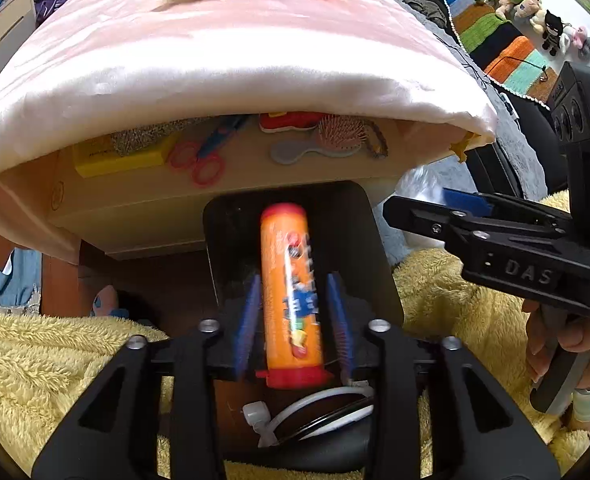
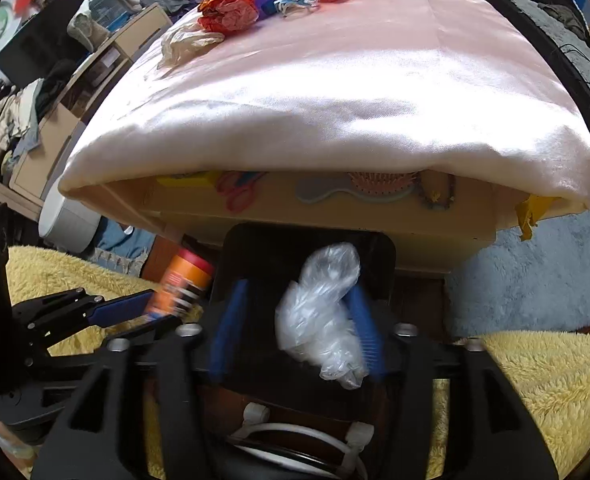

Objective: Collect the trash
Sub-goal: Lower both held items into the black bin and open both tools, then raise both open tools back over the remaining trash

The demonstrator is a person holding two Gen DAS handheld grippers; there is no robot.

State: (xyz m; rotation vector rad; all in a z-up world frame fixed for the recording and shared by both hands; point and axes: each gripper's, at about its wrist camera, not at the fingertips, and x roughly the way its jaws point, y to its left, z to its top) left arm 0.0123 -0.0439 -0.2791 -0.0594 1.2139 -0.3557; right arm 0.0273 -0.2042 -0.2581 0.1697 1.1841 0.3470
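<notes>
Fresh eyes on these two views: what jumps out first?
The orange candy tube between the left gripper pads, over a black bin. The right gripper carries a crumpled clear plastic bag. Farther off, bright wrappers lie on the pink cloth.

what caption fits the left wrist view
Left gripper holds an orange candy tube above a black bin.

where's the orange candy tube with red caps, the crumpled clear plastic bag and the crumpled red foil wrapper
orange candy tube with red caps (image 1: pixel 291 292), left wrist view, middle of its printed body
crumpled clear plastic bag (image 2: pixel 319 312), right wrist view, centre of the bunched film
crumpled red foil wrapper (image 2: pixel 227 12), right wrist view, middle of the wad
</notes>
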